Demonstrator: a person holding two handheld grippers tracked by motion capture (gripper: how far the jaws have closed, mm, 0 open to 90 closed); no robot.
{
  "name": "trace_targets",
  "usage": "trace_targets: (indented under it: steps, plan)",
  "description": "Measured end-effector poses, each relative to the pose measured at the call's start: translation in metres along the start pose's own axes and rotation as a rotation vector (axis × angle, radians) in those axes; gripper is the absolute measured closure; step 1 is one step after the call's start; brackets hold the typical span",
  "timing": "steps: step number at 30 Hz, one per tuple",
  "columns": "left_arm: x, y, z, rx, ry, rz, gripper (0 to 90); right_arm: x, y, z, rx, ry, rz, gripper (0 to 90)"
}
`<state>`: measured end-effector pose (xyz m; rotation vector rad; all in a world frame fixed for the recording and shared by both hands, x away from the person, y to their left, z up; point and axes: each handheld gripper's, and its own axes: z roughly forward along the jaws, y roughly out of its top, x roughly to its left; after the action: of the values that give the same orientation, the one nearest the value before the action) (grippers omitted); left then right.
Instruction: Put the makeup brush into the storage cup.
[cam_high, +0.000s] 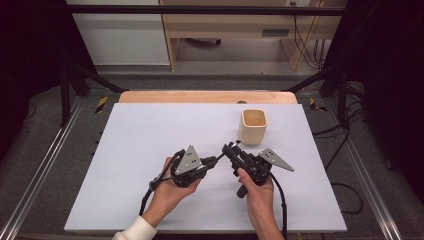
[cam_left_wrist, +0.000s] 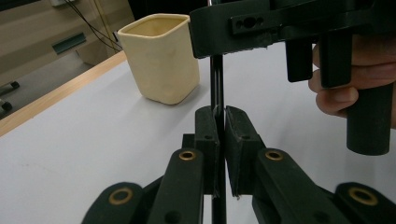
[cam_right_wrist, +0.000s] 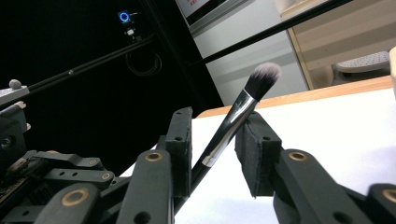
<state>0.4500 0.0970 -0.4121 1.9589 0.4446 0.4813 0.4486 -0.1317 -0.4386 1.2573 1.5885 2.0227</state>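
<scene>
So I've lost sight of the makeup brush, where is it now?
The makeup brush is at mid-table between the two hand-held grippers: the left hand-held gripper clamps its handle, its bristles rise between the right hand-held gripper's jaws, near the cream cup.

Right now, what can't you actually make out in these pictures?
- Inside of the cream cup: in the high view its walls hide the bottom.
- Makeup brush: in the right gripper view its lower handle is hidden behind the right gripper.
- Brush in the high view: too small to make out between the grippers.
- Left gripper: in its own view the bottom edge cuts off the brush handle it clamps.
</scene>
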Motion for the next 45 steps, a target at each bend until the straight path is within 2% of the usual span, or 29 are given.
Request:
trace_targets:
  steps: [9, 13, 15, 19, 26, 28, 30, 34, 39, 45]
  plan:
    - [0.000, 0.000, 0.000, 0.005, -0.001, -0.001, 84.4, 0.001, 0.001, -0.002, -0.005, 0.015, 0.010, 75.8]
    - [0.000, -0.001, 0.001, 0.009, -0.004, -0.001, 84.4, 0.003, 0.002, -0.002, -0.006, 0.039, 0.028, 79.5]
    - [0.000, -0.001, 0.002, 0.009, -0.006, 0.000, 84.4, 0.003, 0.002, -0.003, -0.006, 0.053, 0.055, 81.2]
    - [-0.001, -0.001, 0.003, 0.010, -0.007, 0.003, 84.3, 0.007, 0.003, -0.003, -0.008, 0.077, 0.048, 83.5]
    - [0.000, -0.002, 0.003, 0.010, -0.010, -0.011, 83.1, 0.011, 0.005, -0.004, -0.004, 0.070, -0.008, 83.7]
    - [0.000, -0.003, 0.003, 0.012, -0.008, -0.023, 77.1, 0.012, 0.008, -0.005, -0.003, 0.058, -0.032, 83.7]
    - [0.001, -0.004, 0.002, 0.008, -0.011, -0.028, 75.0, 0.012, 0.010, -0.006, 0.001, 0.047, -0.071, 83.6]
    - [0.001, -0.006, 0.000, 0.006, -0.009, -0.032, 68.1, 0.010, 0.014, -0.007, 0.011, 0.026, -0.115, 83.6]
    - [0.001, -0.006, -0.005, 0.006, 0.003, -0.028, 56.4, 0.006, 0.018, -0.010, 0.021, 0.007, -0.157, 83.6]
    - [0.004, -0.006, -0.011, 0.006, 0.020, -0.049, 41.9, 0.001, 0.026, -0.015, 0.030, -0.026, -0.212, 83.6]
